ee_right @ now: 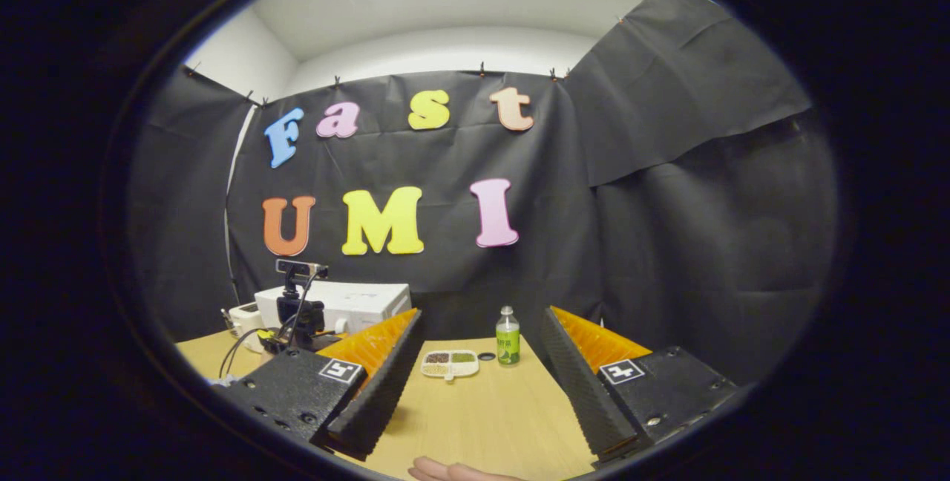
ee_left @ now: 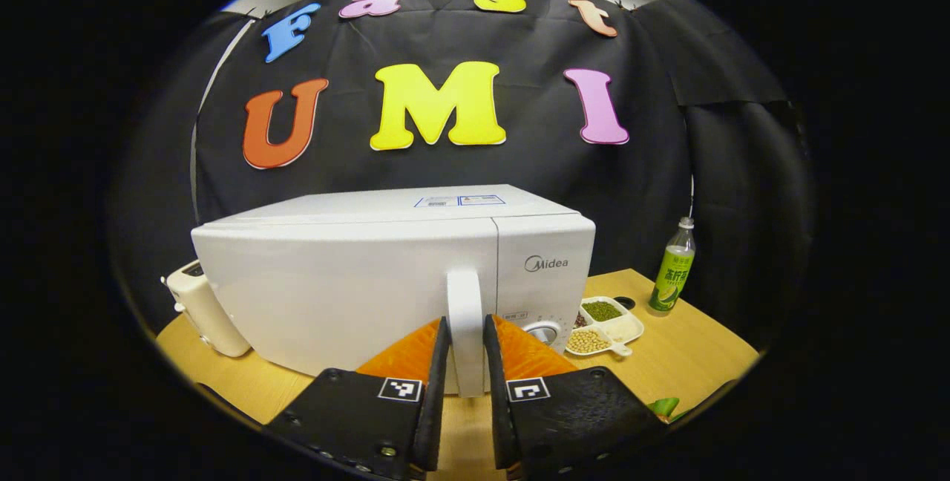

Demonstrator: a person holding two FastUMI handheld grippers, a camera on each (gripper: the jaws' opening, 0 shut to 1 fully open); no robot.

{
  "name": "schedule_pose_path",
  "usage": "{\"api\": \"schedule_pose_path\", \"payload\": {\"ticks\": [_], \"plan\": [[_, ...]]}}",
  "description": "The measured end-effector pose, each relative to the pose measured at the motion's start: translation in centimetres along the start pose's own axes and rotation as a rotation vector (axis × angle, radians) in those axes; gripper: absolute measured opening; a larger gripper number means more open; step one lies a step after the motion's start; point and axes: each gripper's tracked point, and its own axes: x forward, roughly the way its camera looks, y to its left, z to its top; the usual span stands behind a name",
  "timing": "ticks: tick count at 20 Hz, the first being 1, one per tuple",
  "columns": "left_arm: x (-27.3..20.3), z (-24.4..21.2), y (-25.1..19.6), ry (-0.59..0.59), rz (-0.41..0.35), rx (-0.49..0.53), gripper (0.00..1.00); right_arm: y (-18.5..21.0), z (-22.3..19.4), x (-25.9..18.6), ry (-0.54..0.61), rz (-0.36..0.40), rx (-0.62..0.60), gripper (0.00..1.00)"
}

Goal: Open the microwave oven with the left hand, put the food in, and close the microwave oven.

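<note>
The left claw (ee_left: 466, 340) is closed on the white upright door handle (ee_left: 465, 318) of the white box-shaped microwave oven (ee_left: 386, 273), one finger pressed against each side of the handle, and the oven door is shut flush with the front. In the left gripper view the oven stands on the light wooden desk (ee_left: 690, 347) and takes up the middle ground, blocking what lies behind it. To its left, close beside its corner, sits a small cream-coloured appliance (ee_left: 204, 306). To the oven's right, just beside the control panel, lies the white divided plastic dish of beans and grains (ee_left: 605, 325), the food, with a clear plastic bottle with a green label (ee_left: 674, 273) standing upright farther right, apart from the dish. The right claw (ee_right: 475, 362) is held wide open above the desk, gripping nothing; in the right gripper view the dish (ee_right: 450, 364) and the bottle (ee_right: 508, 336) show between its fingers, farther off. The left claw with its black camera mount (ee_right: 297, 303) shows at the oven (ee_right: 356, 303), well to the left. A person's hand (ee_right: 453, 472) shows at the bottom edge.
</note>
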Motion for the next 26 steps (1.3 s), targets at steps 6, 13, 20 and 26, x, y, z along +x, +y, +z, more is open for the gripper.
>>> {"api": "schedule_pose_path", "payload": {"ticks": [6,13,20,26], "plan": [[1.8,-0.7,-0.1,0.053,-0.056,-0.131,0.24,-0.8,-1.1,-0.2,0.020,-0.019,-0.011,0.96],[1.1,-1.1,0.0,0.071,-0.042,-0.109,0.04,-1.4,-2.0,-0.4,0.048,-0.032,-0.005,1.00],[-7.4,-2.6,1.8,0.011,-0.181,-0.111,0.04,0.7,-3.9,0.3,0.091,-0.009,0.002,0.93],[-13.1,-3.8,4.7,-0.017,-0.243,-0.093,0.04,4.8,-5.0,-0.4,0.137,0.041,-0.010,0.99]]}}
